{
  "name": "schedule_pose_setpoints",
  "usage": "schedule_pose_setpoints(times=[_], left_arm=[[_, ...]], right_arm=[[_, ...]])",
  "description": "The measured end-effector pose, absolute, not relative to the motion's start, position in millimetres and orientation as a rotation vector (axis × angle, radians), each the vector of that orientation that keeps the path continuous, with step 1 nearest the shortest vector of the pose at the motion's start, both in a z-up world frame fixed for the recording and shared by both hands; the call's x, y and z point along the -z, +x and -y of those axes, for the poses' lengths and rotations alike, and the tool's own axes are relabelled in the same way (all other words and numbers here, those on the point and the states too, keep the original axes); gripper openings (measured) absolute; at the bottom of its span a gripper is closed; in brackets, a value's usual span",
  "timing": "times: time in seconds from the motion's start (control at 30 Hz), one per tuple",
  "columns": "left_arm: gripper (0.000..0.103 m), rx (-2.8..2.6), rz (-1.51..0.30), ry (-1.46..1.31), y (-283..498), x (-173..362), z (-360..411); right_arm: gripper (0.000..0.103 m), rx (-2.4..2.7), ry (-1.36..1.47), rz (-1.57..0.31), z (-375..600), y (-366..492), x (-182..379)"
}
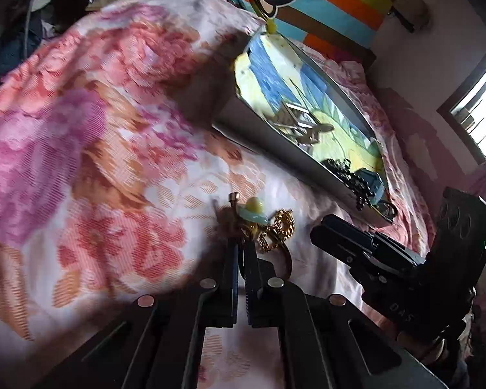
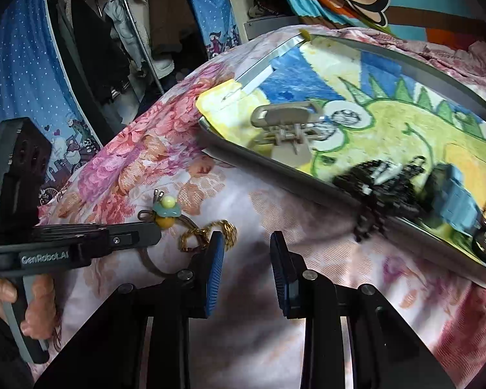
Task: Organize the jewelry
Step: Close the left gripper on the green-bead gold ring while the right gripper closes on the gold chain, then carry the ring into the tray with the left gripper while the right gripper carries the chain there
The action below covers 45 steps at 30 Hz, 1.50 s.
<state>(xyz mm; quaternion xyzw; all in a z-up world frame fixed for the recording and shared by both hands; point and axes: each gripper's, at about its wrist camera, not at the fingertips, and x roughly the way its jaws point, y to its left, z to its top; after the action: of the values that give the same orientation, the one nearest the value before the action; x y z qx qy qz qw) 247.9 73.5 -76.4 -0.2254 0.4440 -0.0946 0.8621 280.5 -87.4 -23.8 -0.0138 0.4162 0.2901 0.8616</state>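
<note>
- The hair tie (image 2: 167,212) lies on the flowered bedspread (image 1: 81,129), beside the tray (image 2: 275,165) and apart from it. Its charm, a pale yellow bead on a blue-green disc over an amber bead, points away from the left tool; its brown elastic loop (image 2: 145,264) trails back toward the person.
- A gold chain (image 2: 210,235) lies in loose curls just beside the charm, touching the loop.
- The left tool (image 1: 240,253) has its fingers nearly together, with only a slit between the pads, and their tips are at the hair tie. Whether they actually pinch it, I cannot tell.
- The right tool (image 2: 248,243) stands with its blue ribbed pads well apart and nothing between them, over bare bedspread between the chain and the tray.
- The tray is lined with a dinosaur cloth (image 2: 388,120). On it sit a grey hair claw (image 2: 288,129), black beads (image 2: 382,188) spilling over the near rim, and a blue watch (image 2: 460,194).
</note>
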Motion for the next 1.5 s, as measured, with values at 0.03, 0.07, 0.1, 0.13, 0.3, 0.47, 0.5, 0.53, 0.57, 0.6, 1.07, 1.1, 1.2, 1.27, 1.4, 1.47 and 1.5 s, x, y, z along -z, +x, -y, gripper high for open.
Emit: schedule_pose_setpoints(times=[0.03, 0.07, 0.1, 0.13, 0.3, 0.47, 0.5, 0.53, 0.57, 0.6, 1.07, 1.1, 1.2, 1.27, 1.4, 1.47, 1.5], left_arm=[[0.003, 0.186, -0.928, -0.467, 248, 75, -74], [0.003, 0.182, -0.926, -0.468, 247, 74, -76], [0.003, 0.176, -0.924, -0.471, 247, 74, -78], [0.003, 0.168, -0.923, -0.473, 247, 73, -81], [0.003, 0.126, -0.921, -0.480, 246, 70, -92], [0.003, 0.102, -0.896, -0.480, 243, 65, -100], [0.003, 0.102, -0.892, -0.478, 243, 65, -100], [0.003, 0.108, -0.889, -0.476, 242, 65, -100], [0.003, 0.121, -0.885, -0.476, 241, 64, -101], [0.003, 0.130, -0.882, -0.473, 241, 63, -100], [0.003, 0.253, -0.706, -0.475, 243, 29, -91], [0.003, 0.261, -0.682, -0.483, 246, 23, -93], [0.003, 0.274, -0.636, -0.477, 259, 7, -95], [0.003, 0.270, -0.623, -0.478, 268, 1, -96], [0.003, 0.266, -0.632, -0.499, 291, -6, -92], [0.003, 0.256, -0.623, -0.476, 300, -11, -87], [0.003, 0.256, -0.622, -0.472, 305, -12, -86]], right_arm=[[0.026, -0.612, -0.033, -0.880, 84, 282, 25], [0.026, -0.614, -0.041, -0.888, 80, 282, 27], [0.026, -0.607, -0.058, -0.898, 75, 283, 29], [0.026, -0.601, -0.075, -0.904, 70, 283, 31], [0.026, -0.563, -0.103, -0.932, 57, 287, 38], [0.011, -0.579, -0.077, -0.937, 55, 281, 44], [0.010, -0.579, -0.076, -0.937, 57, 279, 46], [0.009, -0.577, -0.086, -0.927, 57, 274, 47], [0.008, -0.574, -0.092, -0.918, 58, 272, 48], [0.006, -0.569, -0.093, -0.909, 58, 270, 48], [0.005, -0.478, -0.050, -0.676, 86, 253, -19], [0.005, -0.471, -0.046, -0.669, 90, 255, -26], [0.005, -0.427, -0.030, -0.646, 102, 265, -47], [0.005, -0.394, -0.009, -0.622, 111, 273, -59], [0.005, -0.325, 0.029, -0.553, 124, 286, -82], [0.005, -0.299, 0.054, -0.520, 129, 295, -93], [0.005, -0.290, 0.060, -0.512, 130, 299, -96]])
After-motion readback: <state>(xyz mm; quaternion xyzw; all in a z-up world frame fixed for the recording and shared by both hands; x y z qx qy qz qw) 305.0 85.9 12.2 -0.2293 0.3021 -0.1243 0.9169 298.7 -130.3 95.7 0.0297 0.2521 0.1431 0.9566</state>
